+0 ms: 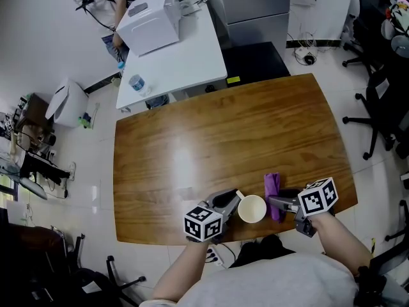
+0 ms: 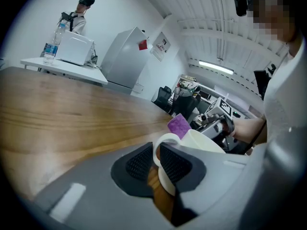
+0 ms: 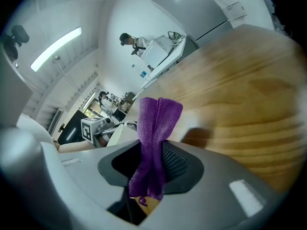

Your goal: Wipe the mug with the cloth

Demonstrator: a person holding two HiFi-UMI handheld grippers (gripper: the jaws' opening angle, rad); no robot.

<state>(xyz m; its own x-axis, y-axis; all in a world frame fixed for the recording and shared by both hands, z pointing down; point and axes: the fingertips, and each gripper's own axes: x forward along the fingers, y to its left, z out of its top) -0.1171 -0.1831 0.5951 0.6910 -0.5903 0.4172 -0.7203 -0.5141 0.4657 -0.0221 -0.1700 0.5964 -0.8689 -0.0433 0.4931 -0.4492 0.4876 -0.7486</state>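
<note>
Mug [image 2: 204, 142] — lower half hidden behind the left tongs [image 2: 156, 152].

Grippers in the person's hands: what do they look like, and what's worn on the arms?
Both the left gripper and right gripper have smooth grey shells with dark, textured pads inside. Each carries a white cube printed with black square markers. The forearms are uncovered; the person wears a light top.

A cream mug [image 1: 252, 209] stands upright at lower centre, handle leftward, with a bunched purple cloth [image 1: 273, 188] just right, perhaps touching it.
</note>
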